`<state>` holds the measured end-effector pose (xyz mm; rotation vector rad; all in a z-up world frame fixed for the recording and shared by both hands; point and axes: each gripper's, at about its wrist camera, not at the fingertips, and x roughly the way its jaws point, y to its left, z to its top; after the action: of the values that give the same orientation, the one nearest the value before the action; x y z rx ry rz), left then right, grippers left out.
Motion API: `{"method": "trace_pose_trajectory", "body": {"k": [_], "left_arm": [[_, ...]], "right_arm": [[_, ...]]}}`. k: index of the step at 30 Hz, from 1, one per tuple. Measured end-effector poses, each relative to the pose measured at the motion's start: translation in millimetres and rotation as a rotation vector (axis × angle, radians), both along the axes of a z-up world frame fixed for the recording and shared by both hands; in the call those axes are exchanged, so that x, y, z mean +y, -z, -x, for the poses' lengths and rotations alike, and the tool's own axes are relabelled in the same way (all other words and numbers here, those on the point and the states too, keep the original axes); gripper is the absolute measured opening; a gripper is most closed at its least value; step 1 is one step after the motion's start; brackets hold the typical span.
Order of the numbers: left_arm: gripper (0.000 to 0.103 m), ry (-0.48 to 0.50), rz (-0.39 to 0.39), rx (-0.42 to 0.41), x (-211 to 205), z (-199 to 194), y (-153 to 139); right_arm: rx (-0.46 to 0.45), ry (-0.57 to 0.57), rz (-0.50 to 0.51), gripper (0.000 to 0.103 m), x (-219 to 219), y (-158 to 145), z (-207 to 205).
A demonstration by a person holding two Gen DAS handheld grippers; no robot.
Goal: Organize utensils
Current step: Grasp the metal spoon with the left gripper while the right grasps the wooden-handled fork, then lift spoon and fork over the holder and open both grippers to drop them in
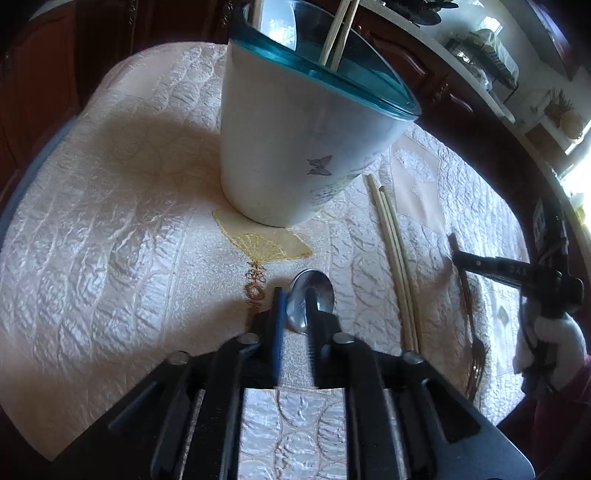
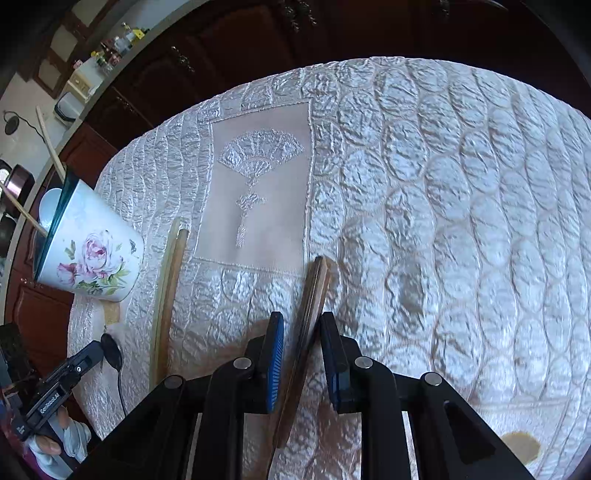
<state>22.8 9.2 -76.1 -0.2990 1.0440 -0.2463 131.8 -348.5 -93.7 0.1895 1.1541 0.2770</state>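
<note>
A metal spoon (image 1: 295, 314) lies on the quilted tablecloth (image 1: 110, 229), its bowl at the tips of my left gripper (image 1: 296, 308). That gripper is open, with cloth showing between its fingers; the right wrist view shows the left gripper (image 2: 98, 350) beside the spoon (image 2: 110, 354). My right gripper (image 2: 302, 350) is shut on the wooden handle of a fork (image 2: 314, 295), whose tines (image 1: 476, 363) rest on the cloth. The right gripper (image 1: 456, 256) sits near the handle's far end. A white floral cup (image 1: 295, 147) with a teal rim holds chopsticks (image 1: 340, 33).
A loose pair of chopsticks (image 1: 395, 258) lies on the cloth between the cup and the fork. The round table's edge (image 2: 258, 79) drops to dark wooden cabinets (image 2: 229, 48). A gloved hand (image 1: 554, 343) holds the right gripper. A cluttered counter (image 1: 480, 55) runs behind.
</note>
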Motion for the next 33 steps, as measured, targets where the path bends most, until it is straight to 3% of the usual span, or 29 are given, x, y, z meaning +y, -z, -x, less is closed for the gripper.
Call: {"method": "trace_pose_trajectory", "body": {"k": [1,2,7,9,12,16,26,33], "left_arm": [[0.03,0.0,0.007,0.01,1.7,-2.5,0.8],[0.031,0.001,0.013,0.017,2.9,-4.6,1.8],[0.032,0.054,-0.023,0.047,-3.3,-16.2,6.5],[0.031,0.101,-0.053,0.055,-10.6,-18.1,8.1],[0.009,0.144,-0.102,0.04,-18.4,-16.7,6.6],[0.003,0.145,-0.079,0.022,-13.2,-9.6,-1.4],[0.001,0.149,-0.056,-0.108,-1.0,16.3,-60.4],[0.001,0.136,-0.054,-0.225,21.3,30.5,-115.1]], "right_arm": [[0.006,-0.002,0.003,0.019,1.6,0.7,-4.5],[0.009,-0.005,0.006,0.019,3.3,1.0,-7.8],[0.008,-0.034,0.033,0.019,13.4,-1.2,-20.6],[-0.008,-0.05,0.067,0.013,19.2,-2.4,-21.1],[-0.038,-0.059,0.075,0.013,30.1,-12.7,-20.2],[-0.108,-0.063,0.036,0.012,32.0,-37.4,-5.3],[-0.312,-0.09,-0.021,0.009,25.0,-121.9,45.7],[-0.389,-0.109,-0.018,0.009,19.6,-148.1,70.6]]}}
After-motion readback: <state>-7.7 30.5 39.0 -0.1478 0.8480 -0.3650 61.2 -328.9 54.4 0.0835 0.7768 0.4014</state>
